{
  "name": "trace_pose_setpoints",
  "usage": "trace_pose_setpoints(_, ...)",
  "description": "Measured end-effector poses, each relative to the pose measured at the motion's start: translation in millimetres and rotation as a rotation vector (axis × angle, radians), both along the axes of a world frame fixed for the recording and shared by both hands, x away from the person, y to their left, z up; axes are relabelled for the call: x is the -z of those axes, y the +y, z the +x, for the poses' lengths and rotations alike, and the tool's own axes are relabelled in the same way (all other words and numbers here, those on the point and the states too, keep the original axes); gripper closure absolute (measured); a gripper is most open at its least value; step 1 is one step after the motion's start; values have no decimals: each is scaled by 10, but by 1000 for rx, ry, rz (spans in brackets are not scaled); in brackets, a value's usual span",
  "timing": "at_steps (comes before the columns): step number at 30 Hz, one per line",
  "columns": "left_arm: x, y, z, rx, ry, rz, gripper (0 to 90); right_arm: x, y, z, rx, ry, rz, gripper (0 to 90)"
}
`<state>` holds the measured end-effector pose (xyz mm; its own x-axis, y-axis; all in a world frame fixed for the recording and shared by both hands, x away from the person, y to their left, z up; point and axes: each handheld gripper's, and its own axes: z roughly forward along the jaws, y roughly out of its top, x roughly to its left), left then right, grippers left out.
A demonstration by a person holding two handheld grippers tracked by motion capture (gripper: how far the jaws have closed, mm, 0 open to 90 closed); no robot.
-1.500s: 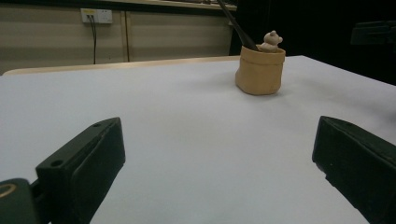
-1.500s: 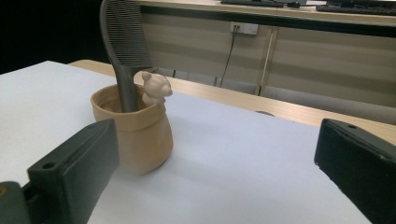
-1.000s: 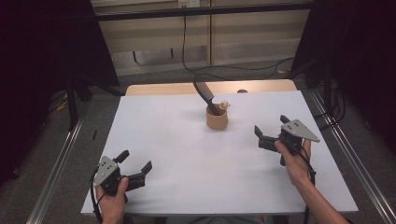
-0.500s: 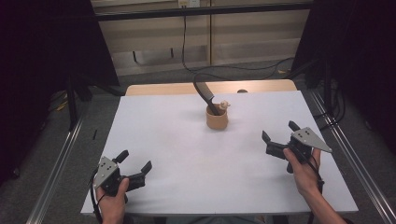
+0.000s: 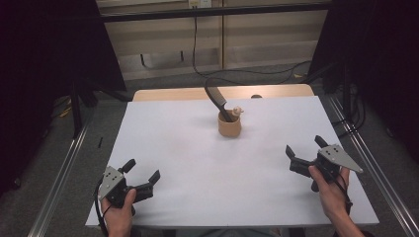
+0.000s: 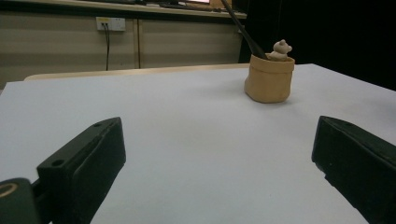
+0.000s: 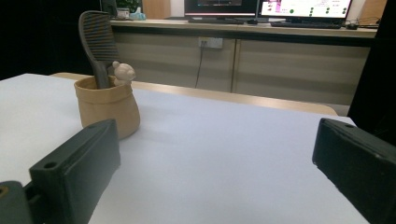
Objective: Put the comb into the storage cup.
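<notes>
- Left gripper (image 5: 143, 174), near left on the white table (image 5: 188, 148), jaws spread, holding nothing.
- Right gripper (image 5: 305, 149), near right, jaws likewise spread and empty.
- Tan pot (image 5: 230, 125) stands far centre, well apart from both.
- Dark comb (image 5: 217, 101) stands in it, its long axis leaning up toward the far left.

1. No text, label, brand, number or sign can be read anywhere.
2. Two monitors (image 7: 266, 8) glow on the far counter in the right gripper view; what they display is too small and blurred to read.
3. The tan pot (image 5: 230, 124), the white table (image 5: 188, 163) and the wall socket (image 6: 110, 23) carry no legible marking.
</notes>
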<state>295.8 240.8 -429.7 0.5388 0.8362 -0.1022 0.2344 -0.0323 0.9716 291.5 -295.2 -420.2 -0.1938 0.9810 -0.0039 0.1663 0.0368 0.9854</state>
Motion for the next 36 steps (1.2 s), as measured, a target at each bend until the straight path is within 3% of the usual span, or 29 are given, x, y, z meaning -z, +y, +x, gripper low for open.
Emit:
trace_pose_setpoints(23, 25, 18, -31, -12, 18, 13, 30, 127, -207, -305, -50, 18, -8, 0)
trace_pose_setpoints(27, 19, 26, -44, -17, 9, 17, 30, 170, -248, -360, -31, 36, -21, 0)
trace_pose_setpoints(36, 10, 28, -47, -21, 5, 11, 30, 215, -291, -442, 7, 28, -45, 0)
